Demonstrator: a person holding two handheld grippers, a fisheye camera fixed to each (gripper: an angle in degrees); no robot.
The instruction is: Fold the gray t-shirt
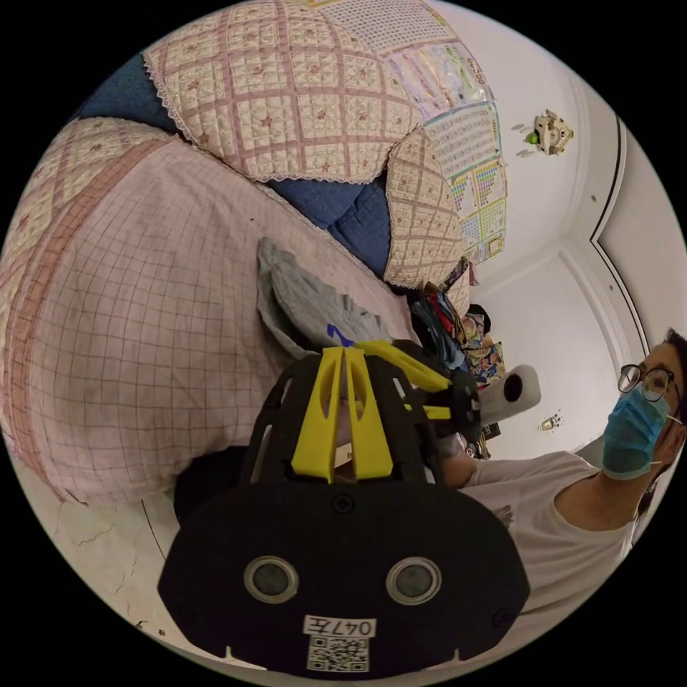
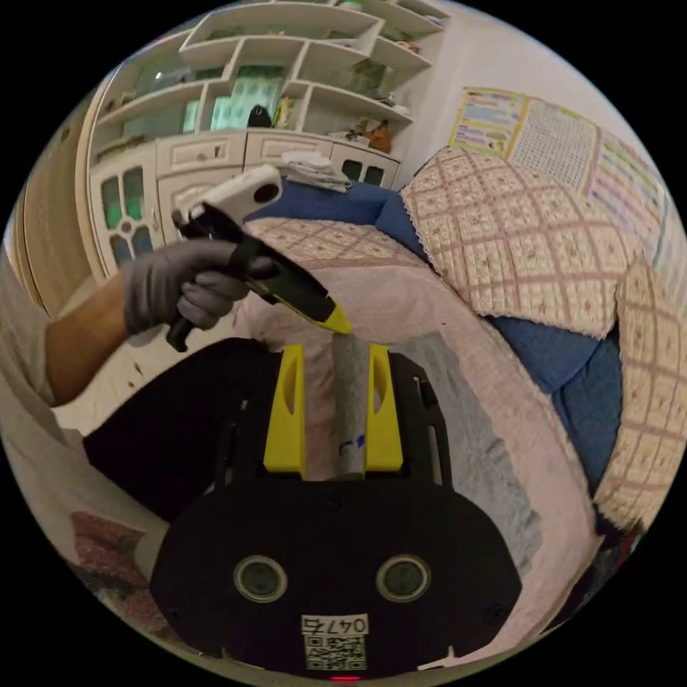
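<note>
The left tongs [image 1: 346, 356] have their yellow jaws pressed nearly together, tips touching. The right tongs [image 2: 334, 358] hold their jaws apart and parallel, each pressing a side of a gray roll of cloth. In the right gripper view a gloved hand [image 2: 187, 288] grips the left tongs' handle (forearm bare below a short sleeve), their tip meeting the right tongs' tips. In the left gripper view both tongs converge.

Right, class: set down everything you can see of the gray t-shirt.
The gray t-shirt is soft heathered knit, lying rumpled and partly bunched on the pink checked sofa cover. A small blue mark shows on it. In the right gripper view a rolled strip of it runs up between the right hand-held gripper jaws; the left hand-held gripper has its jaws closed at its edge.
</note>
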